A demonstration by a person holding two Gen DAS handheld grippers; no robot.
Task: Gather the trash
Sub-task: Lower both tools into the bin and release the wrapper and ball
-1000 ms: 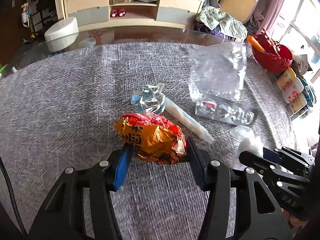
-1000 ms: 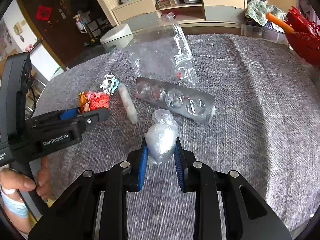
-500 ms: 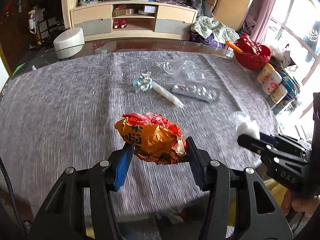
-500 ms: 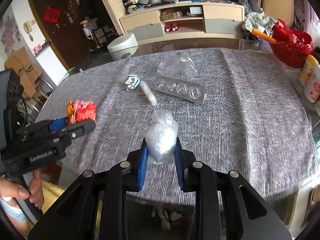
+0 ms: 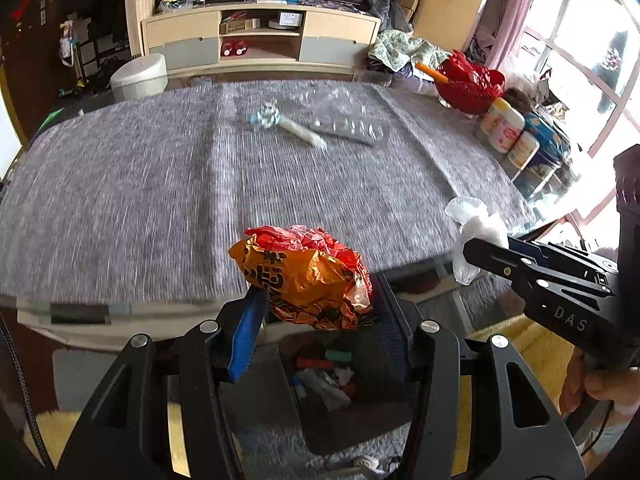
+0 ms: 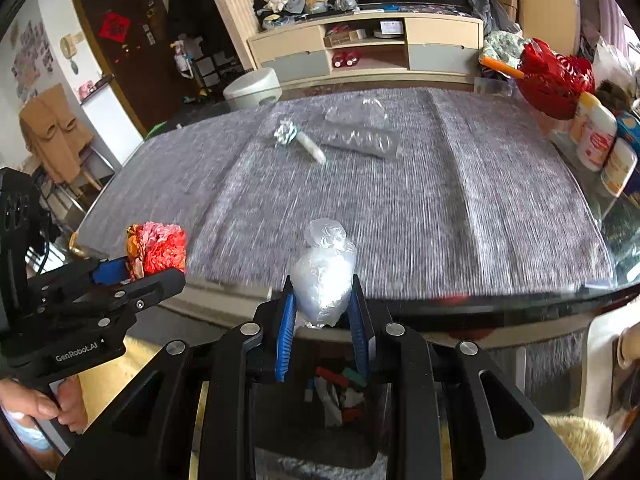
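- The crumpled orange-and-red snack wrapper (image 5: 308,276) is clamped between the blue pads of the left tool (image 5: 316,312), held in the air past the near edge of the surface (image 5: 120,200).
- In the right wrist view the same wrapper (image 6: 158,246) shows at the tip of the left tool (image 6: 132,276), whose grip a person's hand (image 6: 38,408) holds at the lower left.
- The crumpled clear plastic bag (image 6: 324,276) is pinched between the blue pads of the right tool (image 6: 322,320), which stand close together on it; its knotted top sticks up above the fingers.
- In the left wrist view that bag (image 5: 474,236) hangs white from the tip of the right tool (image 5: 480,256), just beyond the surface's near right corner.
- Below both tools stands a dark trash bin (image 5: 320,380), open-topped, with bits of red, teal and white rubbish inside; the right wrist view shows it (image 6: 332,400) directly under the bag.
- Far back on the grey woven cloth lie a small silver-blue foil wad (image 5: 265,117) touching a white rolled wrapper (image 5: 304,136), and just beside them a clear plastic blister tray (image 5: 354,130) with a clear bag (image 5: 328,100) behind it.
- At the surface's far right edge sit a red basket (image 5: 468,88) and several yellow-white bottles (image 5: 506,128).
- Yellow shaggy rug (image 6: 580,440) shows on the floor beside the bin.
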